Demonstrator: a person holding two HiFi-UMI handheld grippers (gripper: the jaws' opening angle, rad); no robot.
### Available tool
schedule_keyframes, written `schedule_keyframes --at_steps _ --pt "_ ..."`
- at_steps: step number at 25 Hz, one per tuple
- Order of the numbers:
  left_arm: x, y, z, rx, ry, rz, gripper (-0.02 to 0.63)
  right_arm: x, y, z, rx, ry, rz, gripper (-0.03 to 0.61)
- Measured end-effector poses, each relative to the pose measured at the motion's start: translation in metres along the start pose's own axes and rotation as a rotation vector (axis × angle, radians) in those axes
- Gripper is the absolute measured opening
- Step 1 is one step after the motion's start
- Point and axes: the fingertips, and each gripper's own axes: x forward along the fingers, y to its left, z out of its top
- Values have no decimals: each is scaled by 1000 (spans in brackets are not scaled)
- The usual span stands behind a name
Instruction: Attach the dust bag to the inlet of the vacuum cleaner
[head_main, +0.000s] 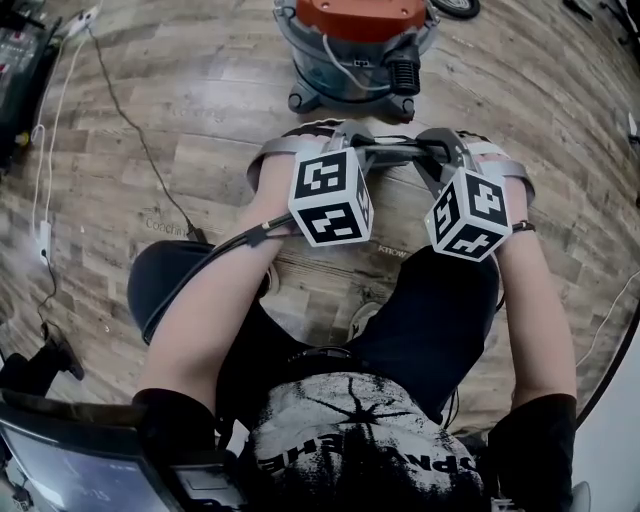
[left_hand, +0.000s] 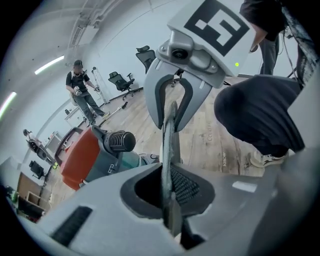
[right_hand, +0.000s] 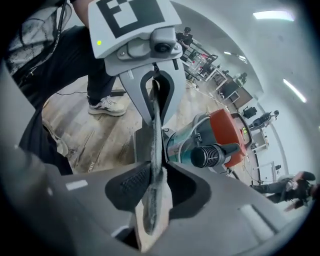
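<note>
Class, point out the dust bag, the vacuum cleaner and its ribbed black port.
dust bag (left_hand: 169, 142), left gripper view, thin edge
vacuum cleaner (head_main: 355, 12), head view, orange top
ribbed black port (right_hand: 207, 156), right gripper view, ribbed end

The right gripper (right_hand: 152, 172) has its grey jaws closed on a flat grey felt dust bag (right_hand: 155, 142) with a tan cardboard edge, seen edge-on. The bag runs straight up to the left gripper (right_hand: 154, 119), whose jaws pinch its far end beneath the black-and-white marker cube. Just behind the bag, a vacuum cleaner (right_hand: 222, 131) with an orange-red lid and a teal drum stands on the wood-plank floor (right_hand: 100, 137), its black ribbed inlet (right_hand: 207, 156) pointing this way. A white sneaker (right_hand: 106, 106) rests on the floor's left side.
</note>
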Motion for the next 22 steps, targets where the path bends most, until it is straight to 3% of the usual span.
schedule_keyframes --at_steps 2,6,10,22 --pt "0 0 2 24 6 0 28 3 4 -4 -13 14 18 128" --pt "2 0 6 39 -1 -14 29 3 1 -7 -17 16 2 52" --pt "3 5 12 47 -12 -10 29 0 -8 -11 -11 20 -15 32" --pt "7 72 32 32 -43 51 31 -2 -80 -20 36 49 -143 34"
